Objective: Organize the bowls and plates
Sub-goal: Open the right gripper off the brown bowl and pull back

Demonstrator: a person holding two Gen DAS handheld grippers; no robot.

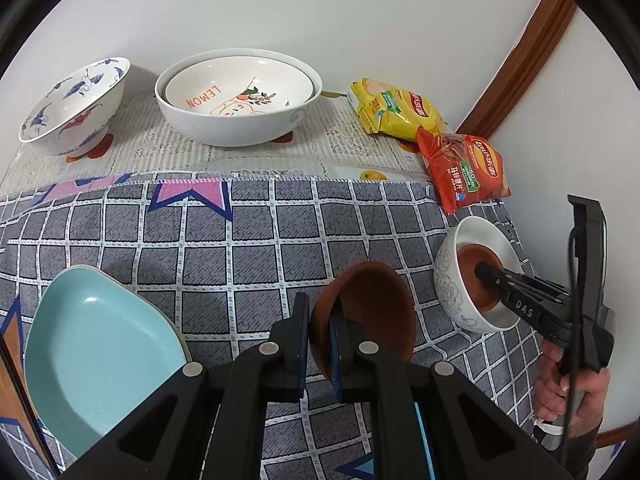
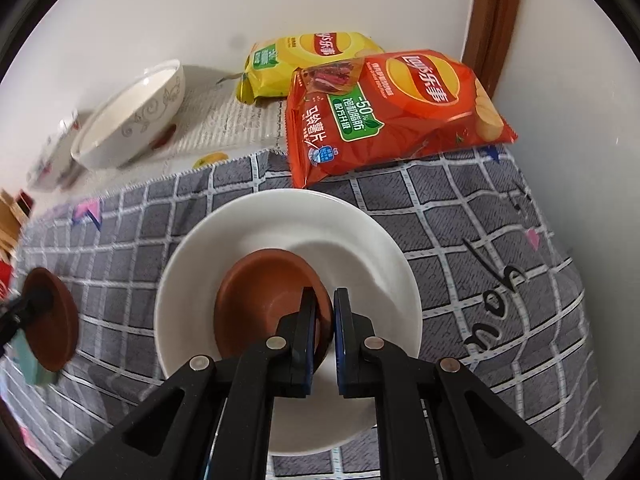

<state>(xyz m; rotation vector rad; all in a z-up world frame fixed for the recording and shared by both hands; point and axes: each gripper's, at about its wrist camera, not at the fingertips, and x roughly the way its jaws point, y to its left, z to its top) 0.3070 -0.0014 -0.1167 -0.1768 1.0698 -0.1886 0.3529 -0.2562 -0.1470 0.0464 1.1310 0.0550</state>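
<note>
Left wrist view: chip bags crowd the white bowl; my left gripper pinches a tilted brown bowl, my right gripper another brown bowl's rim.

Grey checked cloth with pink stars; pale turquoise ceramic plate; two small brown clay bowls; white floral-outlined bowl; red and yellow crisp packets.

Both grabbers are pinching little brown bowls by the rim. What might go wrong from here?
The left gripper holds its brown bowl tilted by the rim alone, above the cloth; it might slip out. The right gripper pinches a second brown bowl inside the white bowl; a careless release could knock them together and chip them.
</note>
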